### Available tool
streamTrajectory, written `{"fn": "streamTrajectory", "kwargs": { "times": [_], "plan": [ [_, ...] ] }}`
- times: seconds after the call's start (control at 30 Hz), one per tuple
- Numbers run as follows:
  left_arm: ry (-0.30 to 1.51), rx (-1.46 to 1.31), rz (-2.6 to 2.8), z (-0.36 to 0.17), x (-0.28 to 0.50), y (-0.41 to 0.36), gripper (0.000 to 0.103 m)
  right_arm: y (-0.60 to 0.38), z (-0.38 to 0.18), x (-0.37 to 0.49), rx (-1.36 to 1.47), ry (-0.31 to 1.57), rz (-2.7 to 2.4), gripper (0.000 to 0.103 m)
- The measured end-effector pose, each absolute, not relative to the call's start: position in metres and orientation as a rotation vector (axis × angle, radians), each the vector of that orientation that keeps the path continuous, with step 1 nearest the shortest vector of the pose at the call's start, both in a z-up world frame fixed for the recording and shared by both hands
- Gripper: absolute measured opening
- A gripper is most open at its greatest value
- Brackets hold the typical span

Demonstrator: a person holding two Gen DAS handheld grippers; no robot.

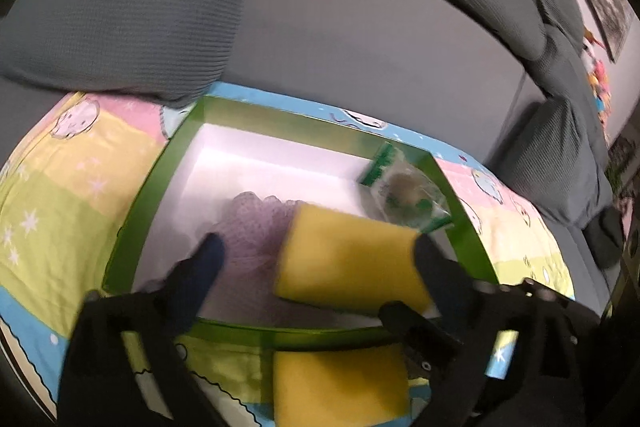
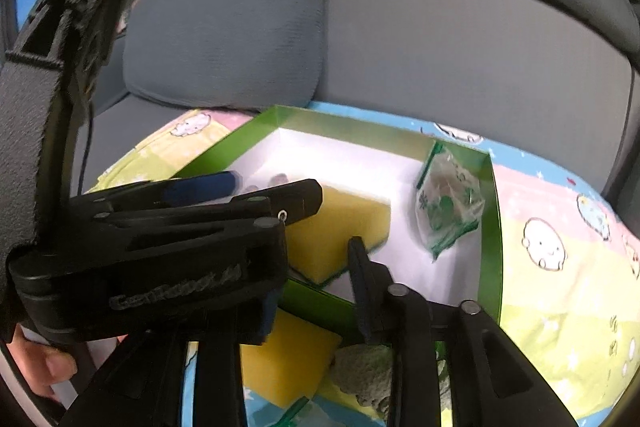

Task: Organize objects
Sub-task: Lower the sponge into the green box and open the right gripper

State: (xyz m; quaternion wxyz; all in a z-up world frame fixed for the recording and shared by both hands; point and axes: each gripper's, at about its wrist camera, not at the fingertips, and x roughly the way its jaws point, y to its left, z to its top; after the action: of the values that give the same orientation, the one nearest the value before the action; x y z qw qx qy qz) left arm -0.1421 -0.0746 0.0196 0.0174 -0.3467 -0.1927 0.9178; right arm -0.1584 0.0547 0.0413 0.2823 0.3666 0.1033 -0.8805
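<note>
Green box (image 1: 132,211) w/ sponge (image 1: 352,263), mesh, packet inside; both tongs apart, empty.

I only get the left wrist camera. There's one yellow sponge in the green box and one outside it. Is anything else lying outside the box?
Observer: Yes. The right wrist view shows a grey-green scrubby lump next to the outside sponge, on the cartoon cloth.
Child: Is the sponge in the box yellow all over?
Observer: No. The boxed sponge has a thin green layer along its bottom edge.
Child: Who's there?
Observer: Only a bare hand shows, in the corner below the left gripper.
</note>
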Motion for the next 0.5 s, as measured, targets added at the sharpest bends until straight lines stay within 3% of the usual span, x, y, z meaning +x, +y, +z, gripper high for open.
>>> {"fn": "streamTrajectory", "kwargs": {
  "times": [0.07,0.33,0.5],
  "plan": [
    [-0.651,-1.07,2.837,0.021,-0.141,-0.081,0.099,0.057,0.041,-0.16,0.997,0.268,-2.385,0.059],
    [-0.683,-1.045,2.847,0.034,-0.132,-0.091,0.1,0.08,0.051,-0.154,0.993,0.144,-2.427,0.06],
    [-0.628,-1.035,2.864,0.044,-0.118,-0.087,0.101,0.101,0.052,-0.145,1.005,0.02,-2.428,0.068]
  ]
}}
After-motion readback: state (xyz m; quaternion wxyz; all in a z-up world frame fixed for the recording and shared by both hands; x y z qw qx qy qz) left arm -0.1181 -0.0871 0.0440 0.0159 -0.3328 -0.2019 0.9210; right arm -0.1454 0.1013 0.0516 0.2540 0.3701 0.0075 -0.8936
